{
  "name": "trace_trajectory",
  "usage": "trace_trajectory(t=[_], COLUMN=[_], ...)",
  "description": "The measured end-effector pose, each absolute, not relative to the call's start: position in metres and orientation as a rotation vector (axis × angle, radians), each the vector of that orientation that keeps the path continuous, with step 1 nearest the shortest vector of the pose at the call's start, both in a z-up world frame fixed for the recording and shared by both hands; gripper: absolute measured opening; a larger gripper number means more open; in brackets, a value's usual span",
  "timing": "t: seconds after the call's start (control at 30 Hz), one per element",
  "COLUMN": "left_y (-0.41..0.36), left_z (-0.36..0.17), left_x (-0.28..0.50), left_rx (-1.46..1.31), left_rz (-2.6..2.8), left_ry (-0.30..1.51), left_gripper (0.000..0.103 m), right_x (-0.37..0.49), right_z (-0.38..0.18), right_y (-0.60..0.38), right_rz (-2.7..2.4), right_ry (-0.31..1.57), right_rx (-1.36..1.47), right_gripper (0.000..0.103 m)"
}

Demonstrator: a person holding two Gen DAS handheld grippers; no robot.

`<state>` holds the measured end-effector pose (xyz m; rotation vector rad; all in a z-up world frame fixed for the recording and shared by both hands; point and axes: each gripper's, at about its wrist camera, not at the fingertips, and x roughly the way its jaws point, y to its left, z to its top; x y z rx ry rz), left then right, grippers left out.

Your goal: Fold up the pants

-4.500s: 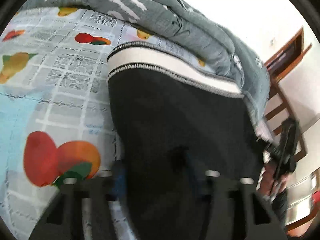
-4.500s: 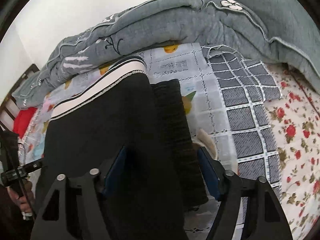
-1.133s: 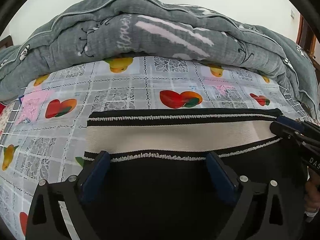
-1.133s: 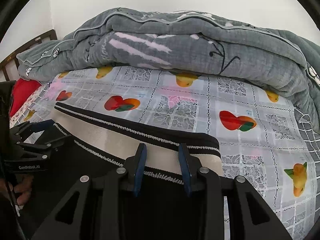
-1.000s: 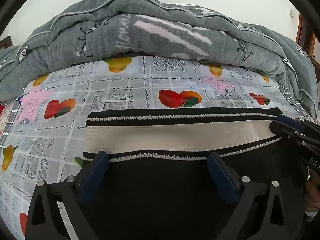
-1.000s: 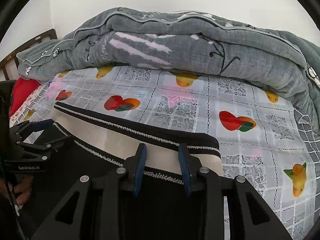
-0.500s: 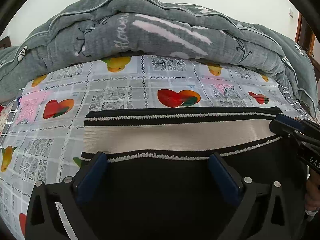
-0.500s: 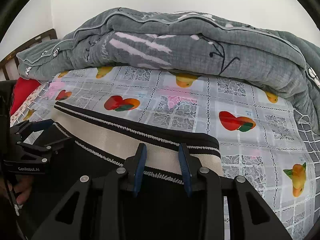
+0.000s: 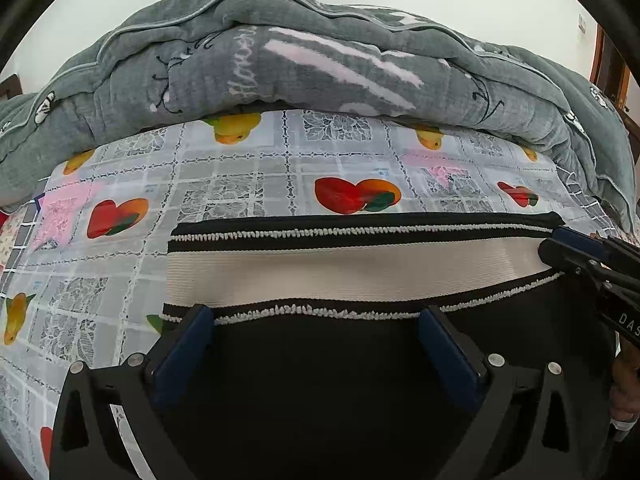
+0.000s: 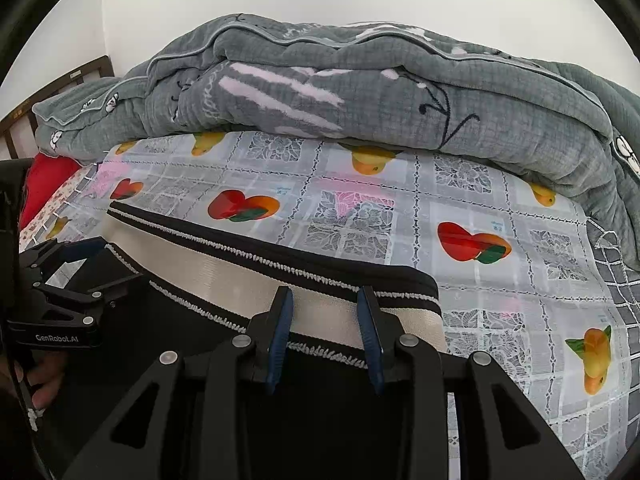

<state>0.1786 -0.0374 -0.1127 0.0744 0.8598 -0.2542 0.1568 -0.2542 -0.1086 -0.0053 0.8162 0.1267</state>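
Black pants [image 9: 320,380] lie flat on the bed, on a fruit-print cloth [image 9: 240,184], their cream waistband [image 9: 340,268] nearest the heaped grey quilt [image 9: 300,64]. At the left end of the band your left gripper [image 9: 312,340] has its jaws wide apart over the fabric, clamping nothing; at the right end your right gripper [image 10: 326,332] has its jaws partly apart astride the band, though whether they pinch it I cannot tell. Take both corners evenly, then keep the band taut and level while you fold

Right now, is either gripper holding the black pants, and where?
Left gripper open, holds nothing. Right gripper straddles the cream ribbed waistband near its right end; grip cannot be told.
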Motion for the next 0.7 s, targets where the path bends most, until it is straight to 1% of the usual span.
trace_trajectory(t=[0.23,0.3,0.4,0.43,0.47,0.57,0.7], left_y=[-0.036,-0.033,-0.026,-0.023,-0.021,-0.015,-0.006], left_z=[-0.11,-0.11,-0.108,-0.107,-0.106,-0.106,-0.105], left_x=[0.166,0.154,0.14,0.135,0.128,0.112,0.091], left_rx=[0.121,0.13,0.133,0.13,0.131,0.152,0.111], left_rz=[-0.253,-0.262,-0.273,-0.278,-0.283,-0.284,-0.282], left_ry=[0.926,0.944,0.979,0.985,0.987,0.999,1.023], left_gripper=[0.103,0.103,0.103,0.103,0.103,0.103,0.103], right_x=[0.154,0.15,0.142,0.138,0.134,0.12,0.094], right_z=[-0.106,-0.104,-0.1,-0.098,-0.097,-0.098,-0.101], right_y=[-0.253,-0.255,-0.257,-0.258,-0.258,-0.257,-0.261], right_rz=[0.137,0.135,0.128,0.137,0.142,0.144,0.134], right_ry=[0.829,0.832,0.864,0.884,0.894,0.915,0.919], right_rx=[-0.048,-0.044,-0.044,-0.035,-0.032,-0.034,-0.021], right_gripper=[0.034,0.035,0.042,0.048,0.051,0.051,0.051])
